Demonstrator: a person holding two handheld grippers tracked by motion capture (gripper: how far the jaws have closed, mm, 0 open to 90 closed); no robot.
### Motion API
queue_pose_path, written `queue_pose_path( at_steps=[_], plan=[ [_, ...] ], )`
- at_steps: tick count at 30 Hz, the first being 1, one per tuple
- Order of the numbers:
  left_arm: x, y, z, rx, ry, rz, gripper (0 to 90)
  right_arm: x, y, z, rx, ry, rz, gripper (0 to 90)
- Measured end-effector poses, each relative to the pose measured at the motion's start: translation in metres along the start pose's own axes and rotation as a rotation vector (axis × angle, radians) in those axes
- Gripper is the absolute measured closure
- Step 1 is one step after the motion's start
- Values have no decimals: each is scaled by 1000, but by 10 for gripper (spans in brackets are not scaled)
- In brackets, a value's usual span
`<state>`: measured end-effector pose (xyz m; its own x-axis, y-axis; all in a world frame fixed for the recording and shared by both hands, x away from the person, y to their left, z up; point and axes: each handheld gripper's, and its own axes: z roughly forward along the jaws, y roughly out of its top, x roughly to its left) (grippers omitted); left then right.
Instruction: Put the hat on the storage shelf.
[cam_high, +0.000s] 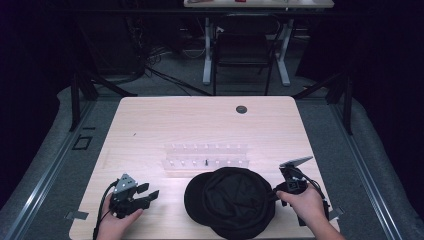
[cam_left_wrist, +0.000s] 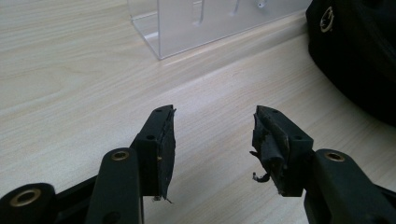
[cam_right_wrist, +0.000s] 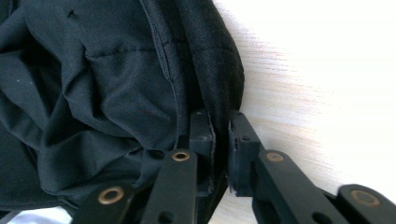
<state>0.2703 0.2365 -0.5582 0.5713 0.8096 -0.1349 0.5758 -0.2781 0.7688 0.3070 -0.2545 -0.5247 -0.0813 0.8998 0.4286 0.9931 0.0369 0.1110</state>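
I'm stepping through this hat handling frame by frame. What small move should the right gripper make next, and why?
Probably lift a little: the right gripper has its jaws nearly closed on the black hat's edge, while the left gripper waits open on the table.

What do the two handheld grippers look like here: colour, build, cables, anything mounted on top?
Both are black. The left gripper has two angular jaws with brass-coloured pivot rivets, worn padding, a grey three-cornered plate on top and a black cable trailing back. The right gripper shows the same black links and rivets; its plate appears in the high view.
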Motion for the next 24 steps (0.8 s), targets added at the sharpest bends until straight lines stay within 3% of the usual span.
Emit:
queue_pose_path(
  at_steps=[2,4,10,14,19,23,24],
  plan=[
    [0,0,0,2,-1,1,486,0,0,2,-12,16,19,863],
    [0,0,0,2,-5,-1,487,-1,1,-1,13,19,5,869],
    [1,0,-1,-4,-4,0,487,2,1,-5,2,29,17,876],
    [1,0,-1,-6,-3,-3,487,1,2,-7,23,23,-6,880],
    [1,-1,0,-4,-4,-5,487,2,3,-9,23,34,8,881],
    [1,-1,-1,-4,-4,-9,487,5,3,-14,-3,73,42,883],
    [1,-1,-1,-3,2,-11,487,5,6,-22,50,67,-4,884]
  ],
)
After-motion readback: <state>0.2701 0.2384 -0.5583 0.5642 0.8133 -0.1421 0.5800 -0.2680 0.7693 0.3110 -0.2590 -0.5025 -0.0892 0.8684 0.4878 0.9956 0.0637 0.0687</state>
